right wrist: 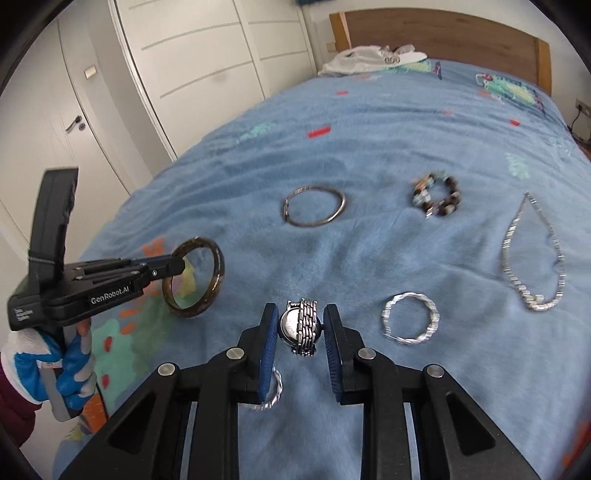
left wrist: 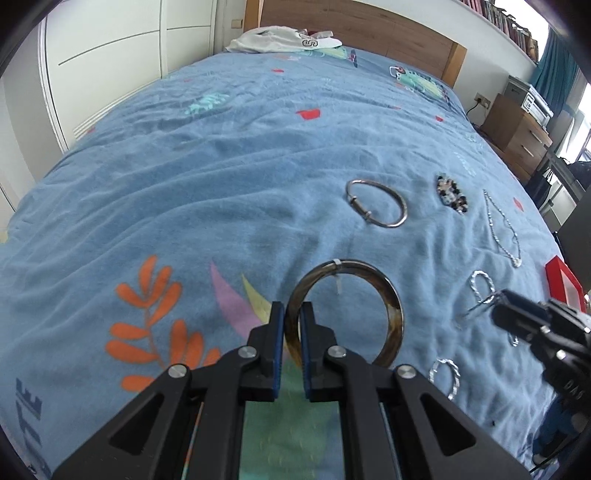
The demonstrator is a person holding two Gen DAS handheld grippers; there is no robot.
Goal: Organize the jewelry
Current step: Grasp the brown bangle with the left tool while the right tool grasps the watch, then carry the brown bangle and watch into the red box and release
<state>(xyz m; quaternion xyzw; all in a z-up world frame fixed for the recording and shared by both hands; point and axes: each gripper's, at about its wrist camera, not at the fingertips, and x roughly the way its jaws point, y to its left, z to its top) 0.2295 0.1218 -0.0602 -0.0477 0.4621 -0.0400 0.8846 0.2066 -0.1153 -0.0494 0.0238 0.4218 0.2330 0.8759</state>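
the left hand-held gripper (left wrist: 292,325) is clenched on the rim of a brown tortoiseshell bangle (left wrist: 384,291), its blue pads pinching the ring's near-left edge. in the right wrist view the same left hand-held gripper (right wrist: 177,266) reaches in from the left, with the bangle (right wrist: 218,273) standing tilted on edge at its tips; whether it hangs clear of the blue bedspread (right wrist: 369,155) cannot be told. a gloved hand (right wrist: 70,365) in blue and white grips its handle.

the right hand-held gripper (right wrist: 300,326) is clamped on a silver wristwatch (right wrist: 301,326), the round case caught between the two blue pads and the link band draped across the front. a twisted silver ring-shaped bracelet (right wrist: 273,395) peeks out just beside and below its left finger. in the left wrist view the right hand-held gripper (left wrist: 517,314) enters from the right edge, blurred.

further out on the bedspread lie another twisted silver bracelet (right wrist: 410,319) to the right of the watch, a plain silver bangle (right wrist: 314,206) beyond it, a beaded bracelet (right wrist: 437,197) to that one's right, and a silver chain necklace (right wrist: 532,254) looped near the right edge. a red box (left wrist: 561,282) sits at the bed's right side in the left wrist view. white clothing (right wrist: 369,57) lies by the wooden headboard (right wrist: 443,33).
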